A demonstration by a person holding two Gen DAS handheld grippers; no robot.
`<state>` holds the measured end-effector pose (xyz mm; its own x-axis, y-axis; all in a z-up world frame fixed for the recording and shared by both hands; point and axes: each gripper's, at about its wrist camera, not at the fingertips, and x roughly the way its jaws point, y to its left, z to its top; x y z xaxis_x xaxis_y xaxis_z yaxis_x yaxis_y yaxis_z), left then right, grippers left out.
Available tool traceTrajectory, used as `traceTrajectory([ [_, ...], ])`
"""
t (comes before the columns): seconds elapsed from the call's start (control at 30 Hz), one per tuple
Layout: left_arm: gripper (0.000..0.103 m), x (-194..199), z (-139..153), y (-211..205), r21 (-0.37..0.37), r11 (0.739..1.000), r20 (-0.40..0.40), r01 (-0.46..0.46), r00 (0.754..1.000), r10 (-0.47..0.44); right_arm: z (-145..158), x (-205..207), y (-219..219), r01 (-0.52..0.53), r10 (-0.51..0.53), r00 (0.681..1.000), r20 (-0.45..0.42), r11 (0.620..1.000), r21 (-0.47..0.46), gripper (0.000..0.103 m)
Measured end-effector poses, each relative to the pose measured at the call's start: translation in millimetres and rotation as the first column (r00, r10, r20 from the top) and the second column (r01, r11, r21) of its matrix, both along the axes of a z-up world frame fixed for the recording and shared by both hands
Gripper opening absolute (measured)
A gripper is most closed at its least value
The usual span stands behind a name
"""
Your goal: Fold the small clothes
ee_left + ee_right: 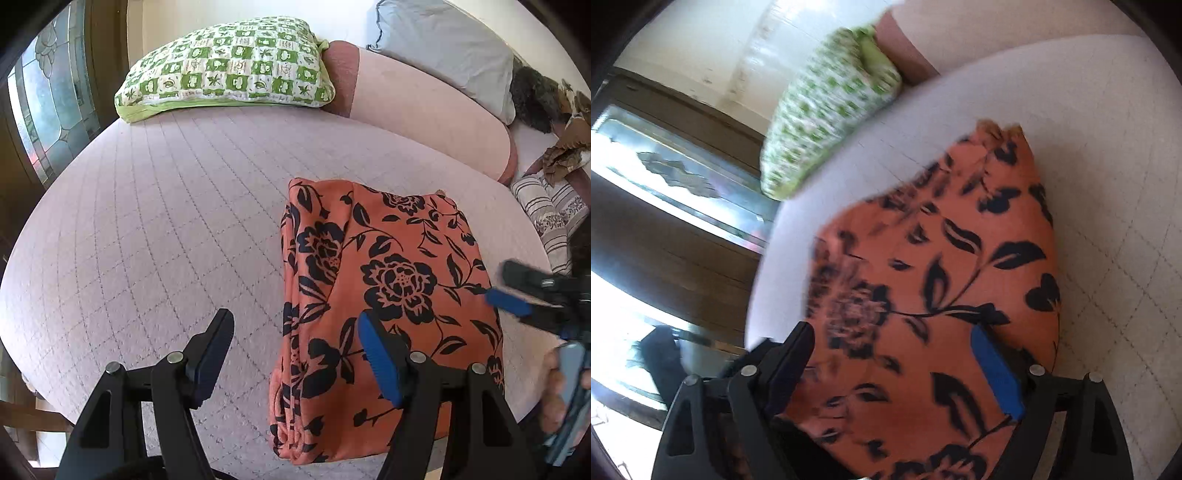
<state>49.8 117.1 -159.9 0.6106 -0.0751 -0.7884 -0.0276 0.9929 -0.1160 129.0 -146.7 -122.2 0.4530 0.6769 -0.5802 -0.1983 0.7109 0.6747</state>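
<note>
Since the orange floral garment is thin woven cloth already stacked in several layers, we expect it to be light, limp and a bit slick: it will sag and the layers will slide apart if we lift from one point. It lies folded into a rough rectangle on the quilted pink bedspread, toward the near right part of the bed, with layered edges showing along its left side and a rolled fold at the near end.

Where we'd grip: pinch through all layers at two corners of one short end, one claw per corner, so the stack moves as one. A single top-layer pinch would likely peel the fold open.

Left gripper: spread wide, holding nothing; its right finger hovers over the garment's near left portion, its left finger over bare bedspread. Right gripper: also spread wide and empty, over the garment's near end; the right wrist view is motion-blurred, so we can't tell whether the pads touch the cloth. From the left wrist view the right gripper sits at the garment's right edge.

Count:
- orange floral garment: 1
- green-and-white checked pillow: 1, at the far end of the bed
- grey pillow: 1, far right
- striped cushion: 1, at the right edge
- grippers: 2

Other clothes to fold: none we can make out.
</note>
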Motion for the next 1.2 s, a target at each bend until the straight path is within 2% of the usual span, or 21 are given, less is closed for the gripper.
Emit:
traceTrajectory([
  [0.07, 0.070, -1.2, -0.9, 2.1, -0.026, 1.000, 0.001, 0.005, 1.000, -0.005, 6.0, -10.7, -15.1, 0.025, -0.025, 0.999, 0.026, 1.000, -0.008, 0.089],
  [0.13, 0.070, -0.6, -3.8, 5.0, -0.057, 0.998, 0.001, 0.015, 1.000, -0.015, 0.9, -15.9, -32.1, 0.057, -0.057, 0.998, 0.011, 0.998, -0.013, 0.089],
  [0.27, 0.071, 13.2, -18.5, 12.5, -0.134, 0.991, -0.041, 0.020, 0.999, -0.026, -32.4, -14.2, -73.4, 0.149, -0.149, 0.984, -0.097, 0.989, -0.003, 0.089],
  [0.33, 0.071, 22.8, -24.7, 15.8, -0.186, 0.982, -0.059, 0.027, 0.998, -0.038, -42.9, -8.6, -85.4, 0.154, -0.148, 0.980, -0.134, 0.988, 0.033, 0.089],
  [0.43, 0.071, 37.3, -32.1, 18.7, -0.273, 0.961, -0.079, 0.040, 0.995, -0.064, -50.3, 3.3, -78.5, 0.113, -0.101, 0.984, -0.148, 0.991, 0.073, 0.089],
  [0.47, 0.071, 41.2, -35.0, 18.6, -0.282, 0.959, -0.085, 0.039, 0.994, -0.065, -52.2, 8.6, -73.7, 0.102, -0.090, 0.984, -0.150, 0.992, 0.073, 0.089],
  [0.6, 0.071, 47.4, -45.8, 13.6, -0.255, 0.966, -0.110, 0.029, 0.992, -0.059, -59.8, 24.0, -57.6, 0.083, -0.074, 0.983, -0.167, 0.995, 0.052, 0.089],
  [0.73, 0.071, 38.3, -35.7, 8.2, -0.232, 0.972, -0.064, 0.041, 0.996, -0.057, -52.5, 18.1, -54.5, 0.093, -0.090, 0.988, -0.124, 0.995, 0.021, 0.089],
  [0.83, 0.073, 34.4, -32.0, 6.2, -0.235, 0.971, -0.031, 0.043, 0.998, -0.052, -48.7, 17.6, -57.4, 0.113, -0.109, 0.988, -0.112, 0.993, 0.033, 0.089],
  [0.93, 0.073, 42.6, -47.8, 2.6, -0.201, 0.979, -0.099, 0.042, 0.993, -0.063, -61.5, 28.6, -49.8, 0.086, -0.073, 0.982, -0.173, 0.994, 0.068, 0.088],
  [1.0, 0.072, 38.6, -41.3, 0.7, -0.168, 0.985, -0.080, 0.030, 0.996, -0.045, -68.9, 33.1, -41.5, 0.043, -0.034, 0.984, -0.174, 0.998, 0.047, 0.058],
  [1.03, 0.072, 33.5, -31.7, -0.9, -0.143, 0.989, -0.045, 0.025, 0.998, -0.032, -69.6, 33.1, -38.6, 0.038, -0.034, 0.984, -0.177, 0.999, 0.017, 0.050],
  [1.13, 0.072, 18.8, -3.5, -13.1, -0.101, 0.993, 0.071, 0.058, 0.996, -0.051, -62.1, 28.6, -33.9, 0.034, -0.039, 0.990, -0.132, 0.999, -0.037, 0.045],
  [1.2, 0.073, 20.4, -4.0, -29.4, -0.076, 0.992, 0.062, 0.103, 0.993, -0.098, -60.4, 27.9, -29.5, 0.035, -0.043, 0.992, -0.120, 0.997, -0.069, 0.045],
])
